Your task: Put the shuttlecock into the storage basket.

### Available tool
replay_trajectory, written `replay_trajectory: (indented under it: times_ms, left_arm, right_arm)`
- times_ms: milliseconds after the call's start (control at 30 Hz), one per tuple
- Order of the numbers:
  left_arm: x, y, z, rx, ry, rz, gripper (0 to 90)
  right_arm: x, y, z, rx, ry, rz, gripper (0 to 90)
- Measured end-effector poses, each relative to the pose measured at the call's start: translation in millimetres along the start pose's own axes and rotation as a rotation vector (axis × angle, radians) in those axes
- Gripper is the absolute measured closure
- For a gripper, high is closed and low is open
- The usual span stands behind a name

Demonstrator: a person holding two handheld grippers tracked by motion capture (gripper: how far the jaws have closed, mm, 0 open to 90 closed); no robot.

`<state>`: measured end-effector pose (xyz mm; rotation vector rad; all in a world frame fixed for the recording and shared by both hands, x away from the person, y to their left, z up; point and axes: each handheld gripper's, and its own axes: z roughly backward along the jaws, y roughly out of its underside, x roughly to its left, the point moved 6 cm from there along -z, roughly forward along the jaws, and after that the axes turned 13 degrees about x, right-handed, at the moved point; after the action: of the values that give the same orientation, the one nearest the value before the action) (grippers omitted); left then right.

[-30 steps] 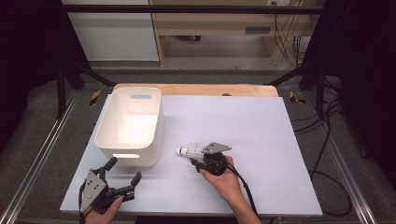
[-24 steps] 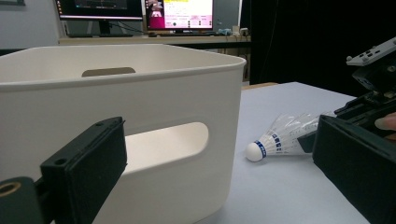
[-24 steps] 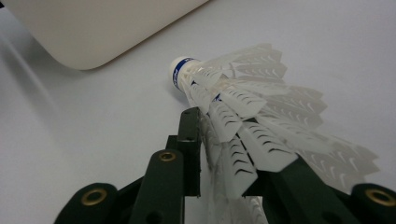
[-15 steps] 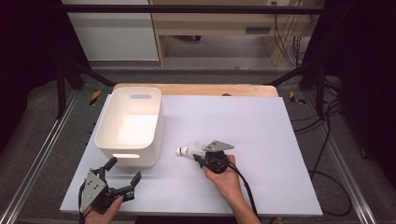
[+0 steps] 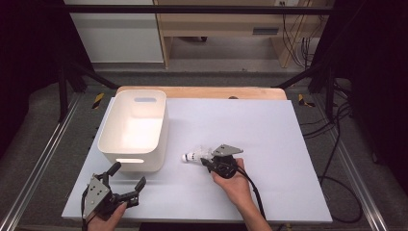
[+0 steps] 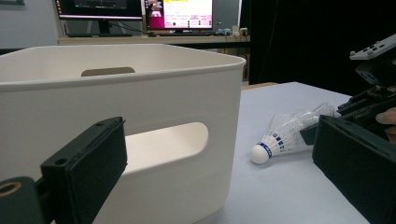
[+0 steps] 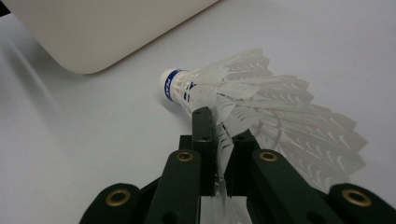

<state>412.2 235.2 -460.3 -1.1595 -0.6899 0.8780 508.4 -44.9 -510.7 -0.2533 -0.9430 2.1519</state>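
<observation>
Shuttlecock (image 7: 243,100) feathers partly hidden inside right gripper (image 7: 219,121).

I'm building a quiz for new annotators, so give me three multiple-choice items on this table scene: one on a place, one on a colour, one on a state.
1. Where does the shuttlecock lie?
A. inside the white bin
B. on the table, to the right of the white bin
C. on the floor

2. What colour is the band round the shuttlecock's cork?
A. blue
B. red
C. green

3. How does the right hand-held gripper stand?
A. wide open above the bin
B. shut on nothing
C. shut on the shuttlecock's feathers

Answers:
1 B: in the high view it lies on the table beside the white bin.
2 A: the right gripper view shows a blue band behind the white tip.
3 C: its jaws have just been closing and now pinch the feathers between them.
</observation>
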Motion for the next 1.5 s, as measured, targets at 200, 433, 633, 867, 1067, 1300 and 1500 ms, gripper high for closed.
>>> replay_trajectory:
  times_ms: [200, 433, 633, 867, 1067, 1300, 1500]
  left_arm:
    - [-0.5, 0.2, -0.5, 0.003, 0.001, 0.0, 3.2]
    - [-0.2, 0.0, -0.6, 0.002, 0.001, 0.0, 3.2]
    - [-0.1, 0.1, -0.7, 0.001, 0.002, 0.0, 3.2]
    - [-0.5, -0.5, -1.0, 0.001, 0.007, -0.003, 3.2]
    - [-0.9, -1.3, -2.3, -0.001, 0.012, -0.007, 3.5]
    - [1.8, -1.8, -3.6, -0.007, 0.013, 0.003, 3.5]
    - [-0.5, -2.0, -4.5, -0.004, 0.016, -0.011, 3.5]
  right_arm:
    - [-2.0, -1.1, 2.0, 0.009, -0.011, 0.0, 86.6]
    - [-2.3, -1.5, 2.9, 0.007, -0.027, 0.009, 89.2]
    - [-2.3, -3.2, 6.0, 0.0, -0.029, 0.013, 89.3]
    - [-1.9, -16.0, 23.6, -0.016, -0.019, 0.036, 89.3]
    - [-3.5, -36.9, 45.2, -0.036, -0.006, 0.069, 89.3]
    - [-2.8, -63.5, 66.2, -0.05, -0.002, 0.108, 89.3]
    - [-3.3, -87.0, 81.8, -0.052, 0.015, 0.145, 89.3]
